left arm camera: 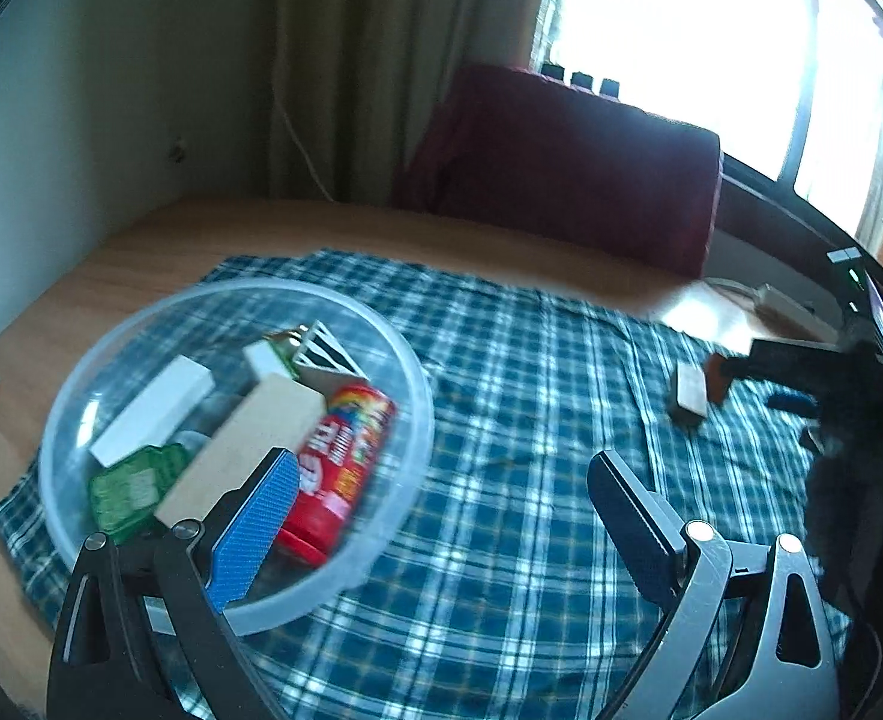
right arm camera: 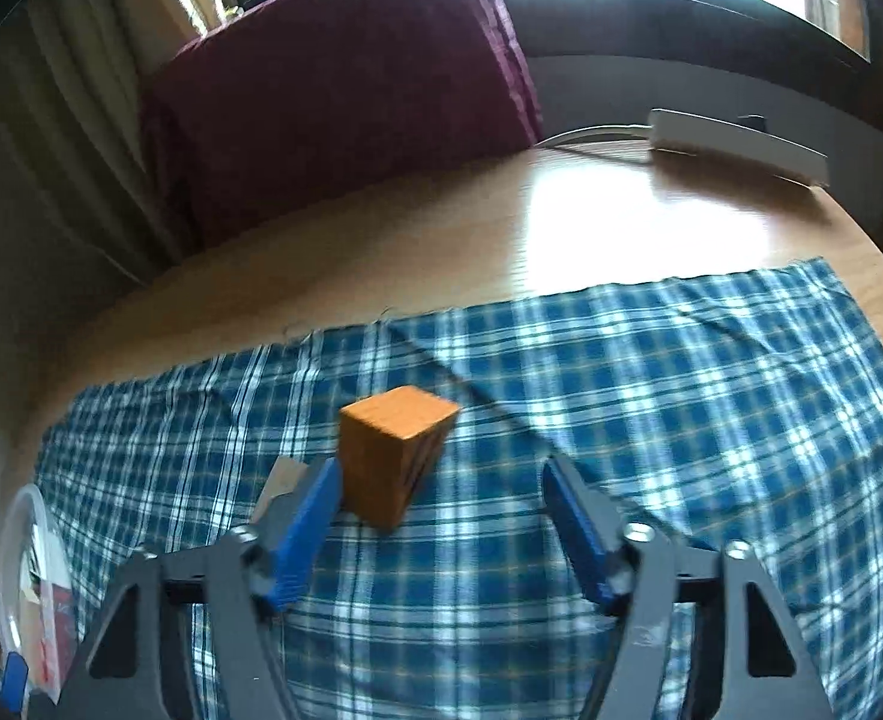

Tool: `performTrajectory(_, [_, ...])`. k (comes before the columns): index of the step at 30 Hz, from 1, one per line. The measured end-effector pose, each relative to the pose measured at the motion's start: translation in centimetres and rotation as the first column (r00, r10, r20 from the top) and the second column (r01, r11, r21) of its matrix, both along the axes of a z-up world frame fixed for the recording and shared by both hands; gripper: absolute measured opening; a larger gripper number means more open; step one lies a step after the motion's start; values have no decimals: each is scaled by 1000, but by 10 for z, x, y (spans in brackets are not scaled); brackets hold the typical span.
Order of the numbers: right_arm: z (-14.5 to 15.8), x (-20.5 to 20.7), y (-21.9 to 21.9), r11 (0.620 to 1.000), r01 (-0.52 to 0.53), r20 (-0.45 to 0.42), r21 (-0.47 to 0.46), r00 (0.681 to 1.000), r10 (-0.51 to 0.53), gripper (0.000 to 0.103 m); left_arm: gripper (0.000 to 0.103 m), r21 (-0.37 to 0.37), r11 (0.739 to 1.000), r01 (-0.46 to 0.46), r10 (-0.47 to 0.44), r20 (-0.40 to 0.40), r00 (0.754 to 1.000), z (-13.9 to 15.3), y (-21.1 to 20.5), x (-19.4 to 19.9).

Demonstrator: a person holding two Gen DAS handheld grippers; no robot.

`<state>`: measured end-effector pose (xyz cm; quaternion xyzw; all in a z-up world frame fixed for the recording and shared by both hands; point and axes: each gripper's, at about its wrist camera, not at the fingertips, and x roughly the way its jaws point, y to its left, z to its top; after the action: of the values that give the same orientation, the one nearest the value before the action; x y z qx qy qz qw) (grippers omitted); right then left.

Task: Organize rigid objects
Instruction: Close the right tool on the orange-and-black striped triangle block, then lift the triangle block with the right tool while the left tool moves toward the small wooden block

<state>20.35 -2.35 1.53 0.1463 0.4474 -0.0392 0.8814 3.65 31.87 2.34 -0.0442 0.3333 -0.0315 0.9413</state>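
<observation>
The wooden block [right arm camera: 396, 459] sits on the checked cloth [right arm camera: 651, 372], well away from the bowl [left arm camera: 381, 516]. The right gripper [right arm camera: 441, 492], fingers spread, could knock it over off-centre; the left gripper [left arm camera: 441, 480] is spread and empty too.

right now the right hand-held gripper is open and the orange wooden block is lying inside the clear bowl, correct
Not quite. The right hand-held gripper is open, but the orange wooden block sits on the plaid cloth just ahead of its fingers, not inside the clear bowl. The right wrist view shows this.
</observation>
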Motion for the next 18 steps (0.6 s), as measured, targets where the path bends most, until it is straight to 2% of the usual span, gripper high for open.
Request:
performTrajectory(2, [0,6,5,1000,-3,1,-21,1000,3,61,97,3,1000,14,-14,-14,1000,-4,-4,2])
performTrajectory(9, [2,17,17,999,1,3,-41,1000,-1,55,97,2,999,47,-46,-53,997,-15,-9,9])
performTrajectory(12, [-1,26,24,998,4,5,-67,1000,-4,47,97,-3,999,52,-53,-67,996,-19,-9,11])
performTrajectory(13, [-1,27,25,996,7,5,-85,1000,-7,42,97,-5,999,53,-53,-67,996,-19,-8,11])
performTrajectory(18, [0,31,21,999,12,11,-44,1000,-12,41,97,1,999,51,-51,-67,996,-20,-8,12])
